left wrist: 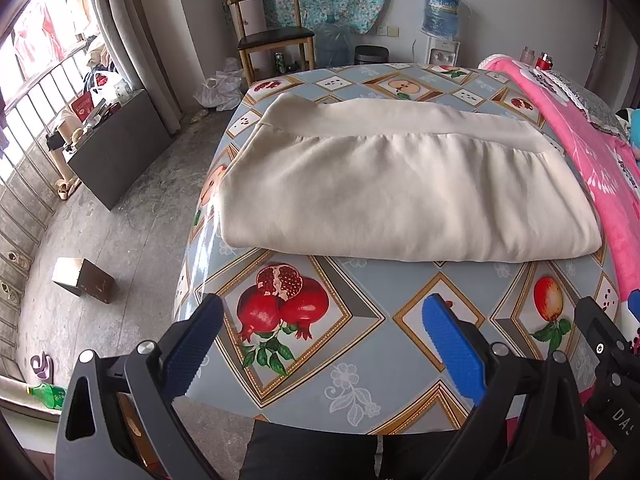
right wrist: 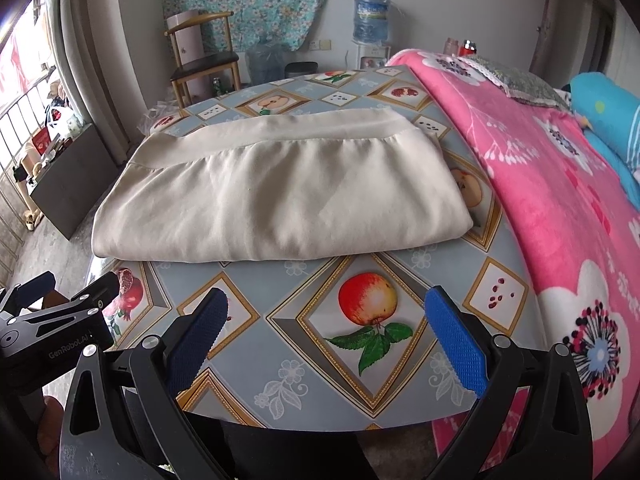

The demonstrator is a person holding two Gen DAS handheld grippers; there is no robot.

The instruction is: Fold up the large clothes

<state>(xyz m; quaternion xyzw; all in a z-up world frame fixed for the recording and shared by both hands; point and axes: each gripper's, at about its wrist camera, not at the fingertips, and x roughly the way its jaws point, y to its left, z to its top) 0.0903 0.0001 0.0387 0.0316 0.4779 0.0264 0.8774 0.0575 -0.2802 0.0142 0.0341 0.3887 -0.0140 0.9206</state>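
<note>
A cream garment (left wrist: 400, 184) (right wrist: 276, 196) lies folded into a flat rectangle on the fruit-patterned tablecloth (left wrist: 360, 344) (right wrist: 312, 344), with a wide band along its far edge. My left gripper (left wrist: 320, 316) hovers open over the near left of the table, short of the garment's front fold, holding nothing. My right gripper (right wrist: 326, 308) is open too, over the near edge beside it, also empty. The right gripper's black frame (left wrist: 608, 344) shows at the right of the left wrist view, and the left gripper (right wrist: 60, 300) at the left of the right wrist view.
A pink flowered blanket (left wrist: 600, 168) (right wrist: 560, 200) covers the table's right side. Behind stand a wooden chair (left wrist: 276, 36), water jugs and a dispenser (left wrist: 440, 12). To the left, bare concrete floor holds a dark board (left wrist: 116, 148), a small box (left wrist: 84, 280) and a green bottle (left wrist: 48, 394).
</note>
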